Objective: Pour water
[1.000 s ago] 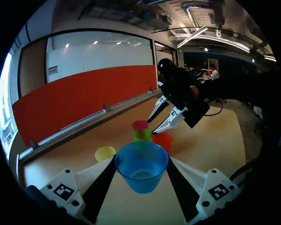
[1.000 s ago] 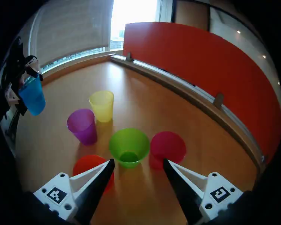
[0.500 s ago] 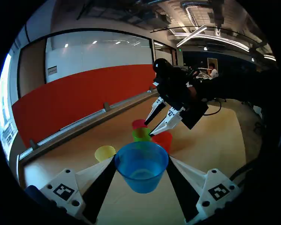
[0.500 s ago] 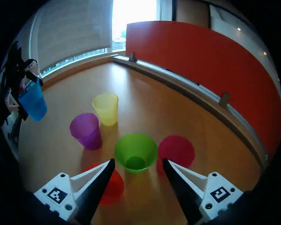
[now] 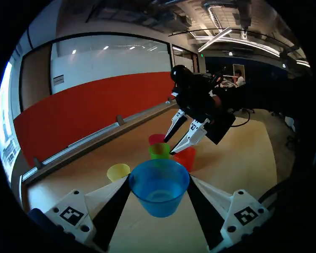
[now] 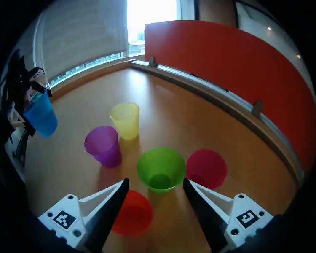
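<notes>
Blue cup (image 5: 146,201), seemingly holding a little water (image 5: 160,196), clamped aloft in left gripper (image 5: 158,179); right gripper (image 6: 155,180) wide open, empty, above green cup (image 6: 161,168); risk: tilting too far off spills onto surface (image 6: 179,118).

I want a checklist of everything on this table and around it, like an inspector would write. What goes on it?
Surface: wooden table, cups standing on it.
Job's things: blue cup held off the table, seems to have a little water; green cup, yellow cup, purple cup, pink cup and orange cup upright.
Clutter: nothing seen.
Grippers: left gripper shut on the blue cup; right gripper open, pointed at the green cup.
Cables: thin dark cable behind the right gripper.
Surroundings: red wall panel, bright window.
</notes>
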The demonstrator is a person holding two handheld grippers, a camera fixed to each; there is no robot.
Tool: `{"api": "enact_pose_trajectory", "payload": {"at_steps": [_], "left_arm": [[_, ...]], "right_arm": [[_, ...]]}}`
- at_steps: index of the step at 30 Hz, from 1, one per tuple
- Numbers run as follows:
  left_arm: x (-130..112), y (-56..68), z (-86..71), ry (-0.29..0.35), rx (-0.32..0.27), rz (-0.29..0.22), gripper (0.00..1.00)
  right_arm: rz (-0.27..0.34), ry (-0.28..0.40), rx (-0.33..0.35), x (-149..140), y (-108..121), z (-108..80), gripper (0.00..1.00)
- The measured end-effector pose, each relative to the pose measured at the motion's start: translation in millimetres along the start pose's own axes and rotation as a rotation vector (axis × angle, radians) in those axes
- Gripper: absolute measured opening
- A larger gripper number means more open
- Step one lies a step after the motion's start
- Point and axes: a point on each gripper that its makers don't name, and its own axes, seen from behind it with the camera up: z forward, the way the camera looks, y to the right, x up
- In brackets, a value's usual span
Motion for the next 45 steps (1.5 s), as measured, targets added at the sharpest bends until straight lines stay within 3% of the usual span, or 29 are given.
{"api": "enact_pose_trajectory", "payload": {"at_steps": [14, 45], "left_arm": [[-0.5, -1.9, -1.1, 0.003, 0.0, -0.001, 0.88], [-6.6, -7.2, -5.1, 0.004, 0.006, -0.011, 0.88]], "right_arm": [[0.041, -0.012, -0.017, 4.2, 4.7, 7.6, 1.0], [0.017, -0.058, -0.041, 7.0, 8.6, 25.5, 0.99]]}}
